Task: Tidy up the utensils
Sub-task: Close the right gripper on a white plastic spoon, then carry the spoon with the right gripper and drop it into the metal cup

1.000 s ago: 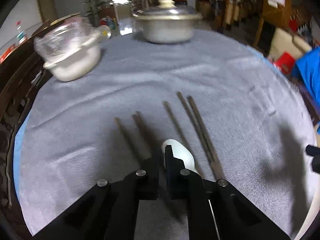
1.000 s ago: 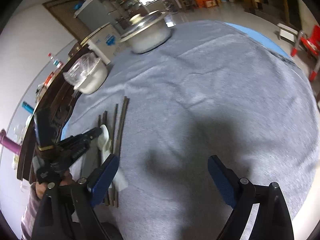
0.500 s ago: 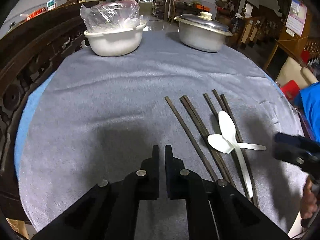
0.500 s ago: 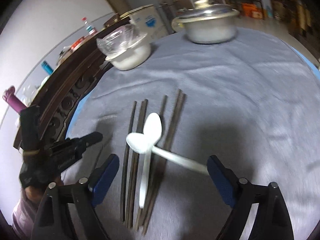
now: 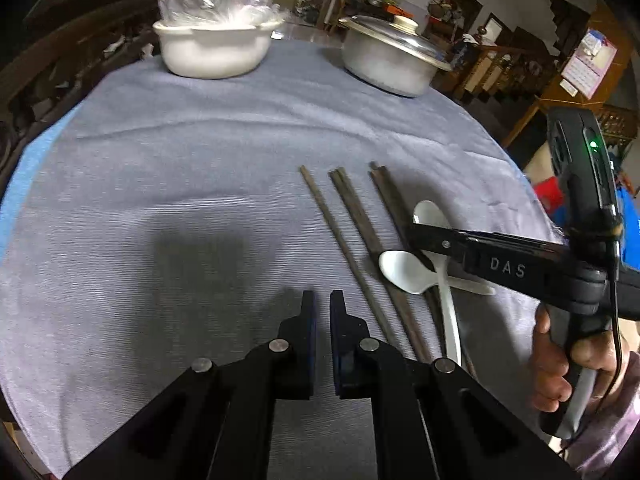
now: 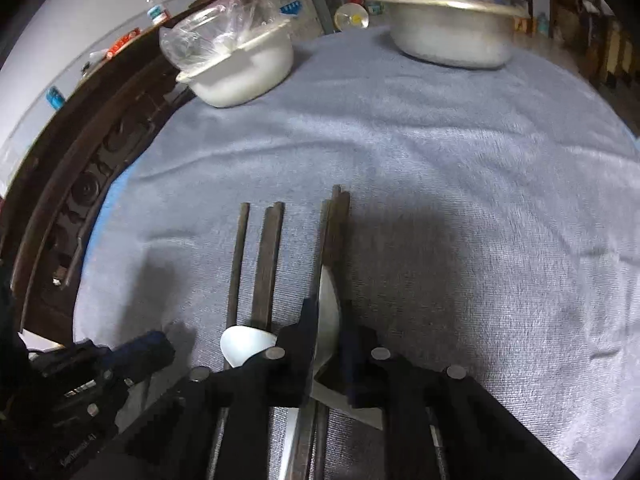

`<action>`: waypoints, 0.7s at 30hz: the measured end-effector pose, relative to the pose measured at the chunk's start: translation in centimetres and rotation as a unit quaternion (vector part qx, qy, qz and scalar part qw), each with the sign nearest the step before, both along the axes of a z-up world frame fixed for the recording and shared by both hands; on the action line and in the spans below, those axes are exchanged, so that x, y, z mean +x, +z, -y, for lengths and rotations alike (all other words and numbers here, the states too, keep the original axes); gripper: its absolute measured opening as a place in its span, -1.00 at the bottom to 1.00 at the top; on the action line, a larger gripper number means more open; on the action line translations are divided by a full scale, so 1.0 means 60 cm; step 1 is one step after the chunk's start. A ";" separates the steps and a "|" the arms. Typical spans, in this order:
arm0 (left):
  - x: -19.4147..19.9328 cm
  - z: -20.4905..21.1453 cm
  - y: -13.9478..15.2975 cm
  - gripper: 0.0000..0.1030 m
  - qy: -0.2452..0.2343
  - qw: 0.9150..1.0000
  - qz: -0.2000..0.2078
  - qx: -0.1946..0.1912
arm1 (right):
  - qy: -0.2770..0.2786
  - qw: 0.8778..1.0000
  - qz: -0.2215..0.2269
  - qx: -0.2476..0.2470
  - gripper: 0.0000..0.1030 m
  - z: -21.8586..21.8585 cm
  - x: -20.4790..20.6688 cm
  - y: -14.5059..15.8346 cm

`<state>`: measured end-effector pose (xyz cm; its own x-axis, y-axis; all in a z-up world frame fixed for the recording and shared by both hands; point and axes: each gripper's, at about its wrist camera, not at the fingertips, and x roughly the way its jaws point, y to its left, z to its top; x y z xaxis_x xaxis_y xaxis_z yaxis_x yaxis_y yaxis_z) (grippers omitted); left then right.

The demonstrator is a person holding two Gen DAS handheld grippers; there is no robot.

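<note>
Grey cloth (image 5: 200, 184) — right tongs (image 6: 329, 332) closing on spoon (image 6: 329, 316).

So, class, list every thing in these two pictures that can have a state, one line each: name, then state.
Metal pot: lid on, upright on the cloth.
White bowl: upright, covered by a clear plastic bag.
Chopsticks: lying flat, roughly parallel.
Upper spoon: lying along the chopsticks, between the right jaws.
Lower spoon: lying crosswise under the other.
Left gripper: shut, empty.
Right gripper: jaws closing around the upper spoon.
</note>
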<state>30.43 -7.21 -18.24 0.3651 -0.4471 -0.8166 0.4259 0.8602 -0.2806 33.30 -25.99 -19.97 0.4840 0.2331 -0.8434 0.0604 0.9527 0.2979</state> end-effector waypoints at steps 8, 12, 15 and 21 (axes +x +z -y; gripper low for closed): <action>0.008 0.069 -0.010 -0.84 -0.028 0.999 -0.018 -0.002 | -0.054 0.995 0.053 0.066 -0.78 0.084 -0.070 0.022; 0.016 0.076 -0.008 -0.35 -0.013 1.000 -0.018 -0.022 | -0.067 0.991 0.077 0.084 -0.78 0.111 -0.109 0.033; 0.024 0.082 -0.004 -0.17 -0.005 0.999 -0.016 -0.037 | -0.073 0.989 0.092 0.089 -0.78 0.122 -0.128 0.041; 0.042 0.100 -0.012 -0.18 0.003 0.999 -0.017 -0.038 | -0.077 0.985 0.108 0.107 -0.78 0.128 -0.150 0.045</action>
<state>32.94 -13.23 -18.97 0.3403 -0.5064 -0.7923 0.4088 0.8385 -0.3603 24.31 -33.67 -17.26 0.6907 0.3044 -0.6559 0.1128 0.8506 0.5136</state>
